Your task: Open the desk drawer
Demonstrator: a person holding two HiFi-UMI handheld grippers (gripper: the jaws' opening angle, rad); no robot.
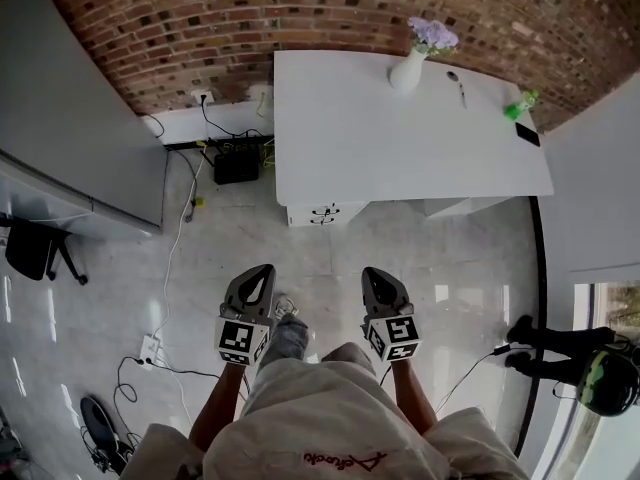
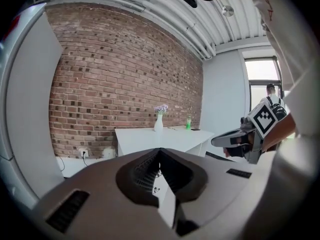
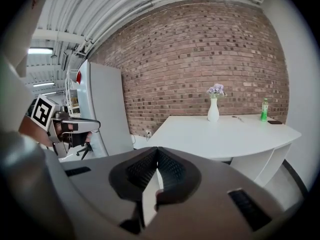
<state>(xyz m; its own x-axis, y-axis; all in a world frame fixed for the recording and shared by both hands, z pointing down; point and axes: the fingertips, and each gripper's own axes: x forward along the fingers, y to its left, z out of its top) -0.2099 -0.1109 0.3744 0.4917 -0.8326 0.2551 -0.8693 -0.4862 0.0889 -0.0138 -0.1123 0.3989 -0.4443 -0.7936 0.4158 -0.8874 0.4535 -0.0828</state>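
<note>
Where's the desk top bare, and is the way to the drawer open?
Desk top is bare across its left and middle, from the near edge up to the vase. Crowded only far right: pen, green bottle, black slab. Floor tiles before the drawer unit are open; cables run left.

White drawer unit (image 1: pixel 325 213) under a white surface (image 1: pixel 350 138), closed.
From above, only a narrow strip of the unit's front shows, just below the surface's near edge and toward its left corner. Two small dark handles (image 1: pixel 322 215) sit one above the other on that front. The drawer fronts lie flush and shut. Pale glossy floor (image 1: pixel 330 258) stretches out before it.
</note>
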